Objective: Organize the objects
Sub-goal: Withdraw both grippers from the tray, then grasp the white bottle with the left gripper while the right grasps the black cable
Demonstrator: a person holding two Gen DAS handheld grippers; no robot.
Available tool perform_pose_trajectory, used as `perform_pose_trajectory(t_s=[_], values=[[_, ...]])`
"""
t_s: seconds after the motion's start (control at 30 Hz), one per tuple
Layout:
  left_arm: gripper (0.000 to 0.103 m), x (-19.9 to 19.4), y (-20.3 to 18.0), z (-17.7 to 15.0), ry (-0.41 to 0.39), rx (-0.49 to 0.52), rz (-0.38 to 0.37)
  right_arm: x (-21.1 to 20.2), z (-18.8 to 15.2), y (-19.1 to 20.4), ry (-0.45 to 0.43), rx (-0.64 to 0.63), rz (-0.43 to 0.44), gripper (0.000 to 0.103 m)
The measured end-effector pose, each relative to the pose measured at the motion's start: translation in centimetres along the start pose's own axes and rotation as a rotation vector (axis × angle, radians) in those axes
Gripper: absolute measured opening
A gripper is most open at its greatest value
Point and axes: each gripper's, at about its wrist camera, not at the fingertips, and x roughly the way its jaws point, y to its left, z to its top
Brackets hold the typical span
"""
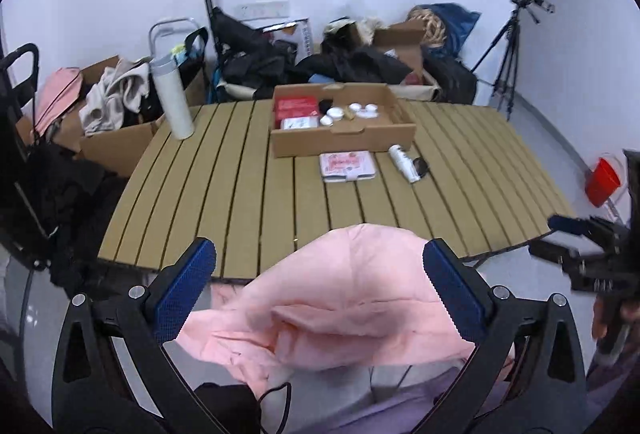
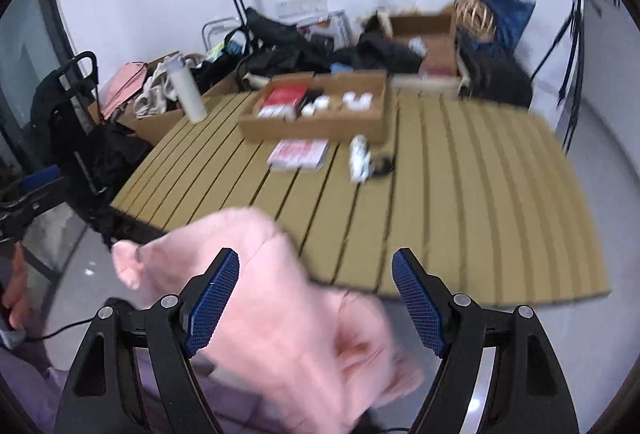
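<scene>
A pink padded garment (image 1: 340, 298) lies bunched at the near edge of the slatted table (image 1: 224, 169), partly hanging off it. My left gripper (image 1: 320, 274) is open, its blue pads on either side of the garment. In the right wrist view the garment (image 2: 280, 298) sits between and left of the open right gripper (image 2: 316, 286); the view is blurred. A cardboard tray (image 1: 344, 135) holds a red box and small white jars. In front of it lie a pink-white packet (image 1: 347, 165), a white tube (image 1: 404, 162) and a small black item (image 1: 421, 165).
A tall white bottle (image 1: 173, 97) stands at the table's far left. Cardboard boxes with clothes, black bags and a trolley crowd the floor behind. A tripod (image 1: 508, 61) stands at the right wall and a red bucket (image 1: 602, 181) on the floor.
</scene>
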Motion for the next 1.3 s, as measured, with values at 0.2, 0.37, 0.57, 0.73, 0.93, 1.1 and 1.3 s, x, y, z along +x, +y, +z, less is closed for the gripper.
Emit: perform_pose_trajectory(t_s=[0.2,0.37,0.57,0.73,0.93,1.1,1.3], values=[[0.103,1.1,-1.0,-0.5,0.026,-0.03,-0.006,0.1,-0.6,-0.5,-0.042,0.021,-0.041,0.082],[0.103,4.7,-2.9,-0.6,0.066,0.002,-0.012,1.3,-0.8,-1.5,-0.116,0.013,-0.249,0.082],[0.103,11.7,-6.0,3.4,0.056,0.005,-0.159,5.3,1.5,-5.3,-0.08,0.042,-0.131,0.082],[0.093,21.0,-9.8,7.4,0.101,0.012,-0.18,11.4,5.9,-9.2,-0.047,0.021,-0.117,0.048],[0.072,33.2,-13.7,9.1,0.253,0.042,-0.158,20.2,9.4,-12.3,0.006,0.011,-0.075,0.038],[0.069,39.0,-14.0,9.7,0.334,-0.017,-0.207,26.5,10.8,-13.7,0.064,0.017,-0.038,0.036],[0.026,41.4,-14.5,9.4,0.377,-0.032,-0.252,29.5,11.2,-13.4,0.075,0.007,-0.064,0.024]])
